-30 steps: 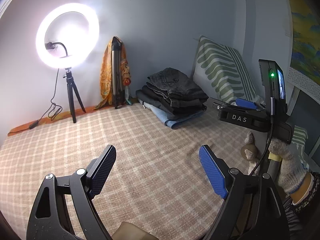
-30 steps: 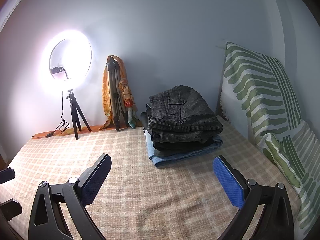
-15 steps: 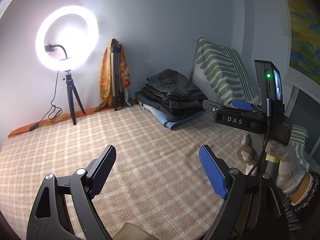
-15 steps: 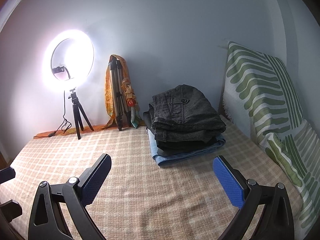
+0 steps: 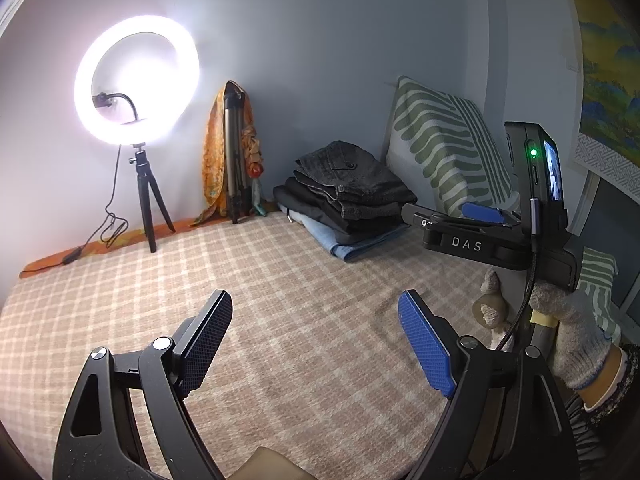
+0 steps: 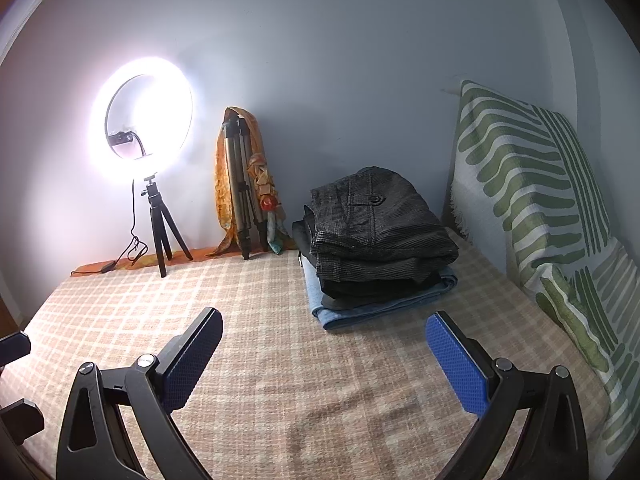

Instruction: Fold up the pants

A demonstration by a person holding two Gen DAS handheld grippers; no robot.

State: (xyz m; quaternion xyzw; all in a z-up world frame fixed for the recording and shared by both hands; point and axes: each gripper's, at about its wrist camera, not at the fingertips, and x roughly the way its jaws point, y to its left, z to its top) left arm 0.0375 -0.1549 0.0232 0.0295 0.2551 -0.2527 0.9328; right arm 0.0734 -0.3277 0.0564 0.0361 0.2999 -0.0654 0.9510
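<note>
A stack of folded pants point(image 5: 348, 196) lies at the far side of the checked bedspread point(image 5: 280, 300), dark grey on top, black in the middle, light blue at the bottom. It also shows in the right wrist view point(image 6: 376, 236). My left gripper point(image 5: 316, 340) is open and empty above the bedspread, well short of the stack. My right gripper point(image 6: 324, 356) is open and empty, nearer the stack. The right gripper's body point(image 5: 492, 236) shows in the left wrist view, held by a gloved hand point(image 5: 576, 336).
A lit ring light on a small tripod point(image 6: 144, 128) stands at the far left by the wall. A folded tripod draped with an orange cloth point(image 6: 240, 184) leans beside it. A green striped pillow point(image 6: 532, 184) leans along the right wall.
Both grippers have drifted slightly back and to the left, so the stack sits a little farther right in view. Both stay open and empty.
</note>
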